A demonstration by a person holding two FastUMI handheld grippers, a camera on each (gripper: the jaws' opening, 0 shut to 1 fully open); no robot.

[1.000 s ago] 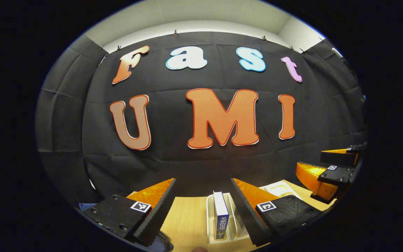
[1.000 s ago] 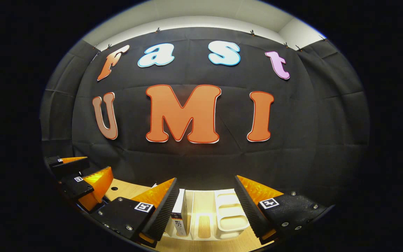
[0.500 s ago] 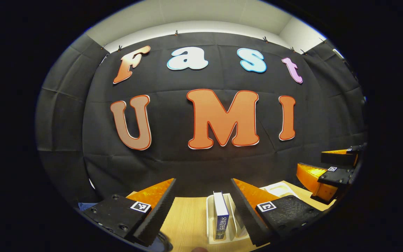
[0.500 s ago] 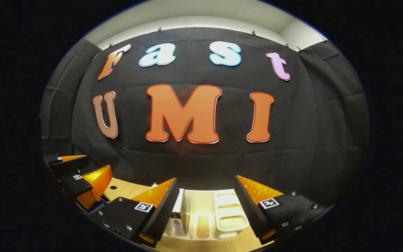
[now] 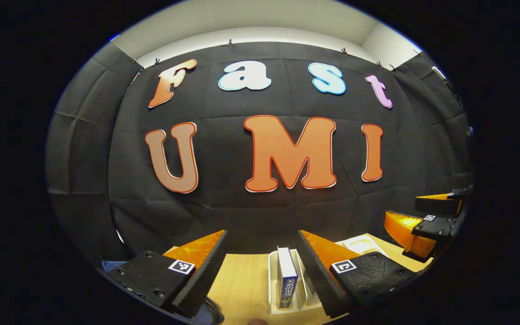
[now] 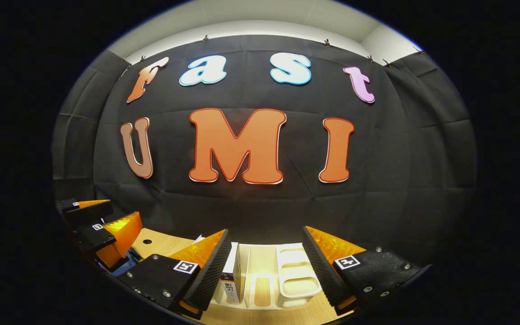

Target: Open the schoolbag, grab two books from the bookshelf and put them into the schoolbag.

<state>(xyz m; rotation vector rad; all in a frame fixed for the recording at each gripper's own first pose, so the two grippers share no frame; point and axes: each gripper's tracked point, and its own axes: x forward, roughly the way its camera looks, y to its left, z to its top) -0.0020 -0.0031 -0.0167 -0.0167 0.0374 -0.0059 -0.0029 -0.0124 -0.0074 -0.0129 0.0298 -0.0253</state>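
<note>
Left gripper view: the left gripper [image 5: 262, 253] is being held above the wooden table [image 5: 242, 280], jaws spread wide, nothing gripped. A blue-spined book [image 5: 286, 277] is standing upright in the white bookshelf [image 5: 272, 289], between the fingers but apart from them. The right gripper [image 5: 415, 225] is being shown at the far right edge.

Right gripper view: the right gripper [image 6: 266, 255] is being held wide open and empty over the bookshelf [image 6: 296, 275]; a white book [image 6: 232, 280] is standing just beside its left finger. A blue patch [image 6: 122, 266] below the left gripper [image 6: 99, 221] is possibly the schoolbag.

Step judged: books being approached. Next: lowering and closing on a spine.
</note>
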